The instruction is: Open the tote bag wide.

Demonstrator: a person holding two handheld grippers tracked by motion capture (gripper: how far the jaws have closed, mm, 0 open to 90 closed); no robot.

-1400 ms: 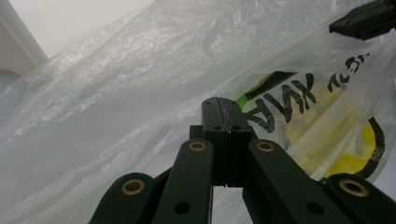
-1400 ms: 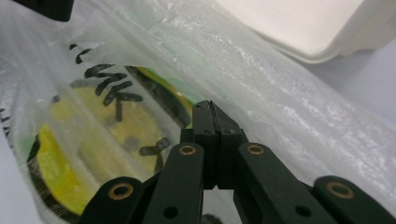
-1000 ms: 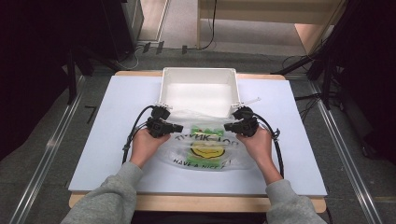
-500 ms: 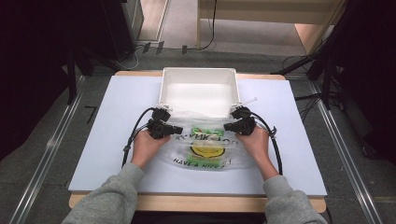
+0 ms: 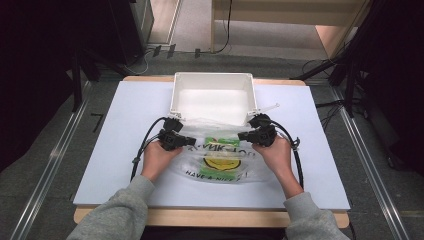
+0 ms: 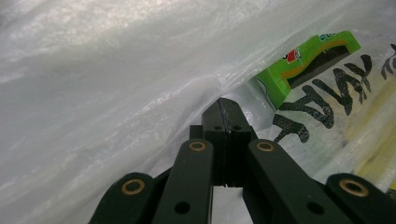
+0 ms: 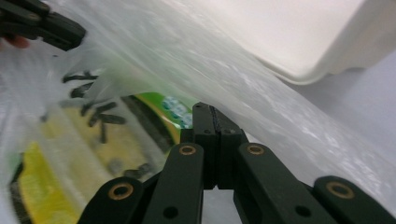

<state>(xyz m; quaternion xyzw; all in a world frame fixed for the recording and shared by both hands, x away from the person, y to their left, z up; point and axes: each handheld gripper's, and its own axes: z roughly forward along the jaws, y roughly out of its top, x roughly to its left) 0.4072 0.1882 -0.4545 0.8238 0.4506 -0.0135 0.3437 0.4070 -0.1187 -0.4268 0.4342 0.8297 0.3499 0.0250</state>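
Currently on your bench (image 5: 125, 150), listed near to far:

Bag (image 5: 220, 160): clear plastic with a yellow smiley face and black lettering. It lies flat at the near middle of the white sheet, between your two hands, its far edge lifted towards the tub. In the left gripper view the film (image 6: 116, 79) rises in a pale fold over the jaws, and the lettering runs off to the right.

Box (image 5: 221, 142): green, inside the bag, at its far part, just beyond the smiley face. In the left gripper view its end (image 6: 308, 60) shows through the film, right of the jaw tips; in the right gripper view its green (image 7: 168, 109) lies just left of the jaw tips.

Left gripper (image 5: 189, 142): in your left hand (image 5: 157, 159), at the bag's far left edge. Its jaws are pressed together on the film there.

Right gripper (image 5: 243, 135): in your right hand (image 5: 275, 155), at the bag's far right edge. Its jaws are likewise together, clamped on the film. The right gripper view shows the left gripper's jaws (image 7: 70, 32) holding the opposite edge, at top left.

Tub (image 5: 212, 82): white, rectangular, open-topped, at the far middle of the bench, just beyond the bag's lifted edge. Its rim (image 7: 327, 60) shows at upper right in the right gripper view.

Cables: one black cable loops from each gripper back along your wrist.
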